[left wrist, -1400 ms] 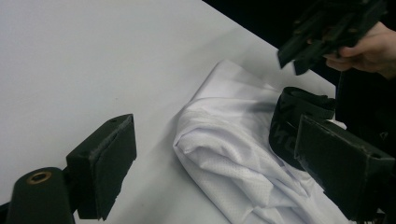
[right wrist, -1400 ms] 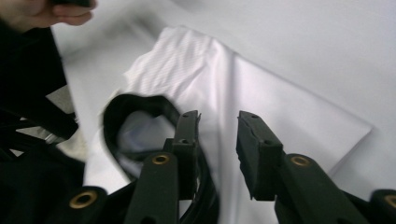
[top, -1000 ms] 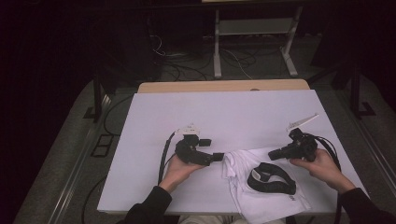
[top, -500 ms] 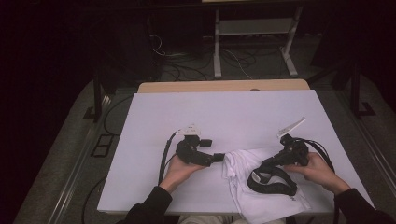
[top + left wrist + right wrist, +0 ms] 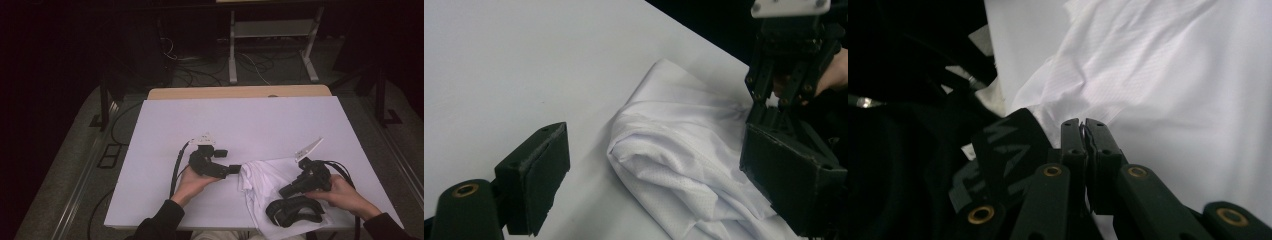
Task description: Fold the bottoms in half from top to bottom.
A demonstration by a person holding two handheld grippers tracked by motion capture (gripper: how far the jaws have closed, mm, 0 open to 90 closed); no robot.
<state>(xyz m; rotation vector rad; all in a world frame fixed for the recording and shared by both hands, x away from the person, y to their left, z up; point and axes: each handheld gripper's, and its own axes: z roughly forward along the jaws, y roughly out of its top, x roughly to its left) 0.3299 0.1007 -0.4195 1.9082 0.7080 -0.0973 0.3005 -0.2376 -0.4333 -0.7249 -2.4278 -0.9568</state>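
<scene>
High view | white cloth (image 5: 260, 180) between grippers | left gripper (image 5: 231, 170) released | right gripper (image 5: 284, 192) clenched, empty

L claw (image 5: 234, 169) open, R claw (image 5: 1083, 131) shut

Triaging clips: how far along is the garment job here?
Early. Done: nothing folded; the white cloth lies crumpled on the table, with a black band on its near edge. In hand: right gripper is shut beside the band, left gripper open at the cloth's edge. Left: spreading and folding.

No text can be read; the grey marks on the black waistband (image 5: 998, 155) stay illegible.
</scene>
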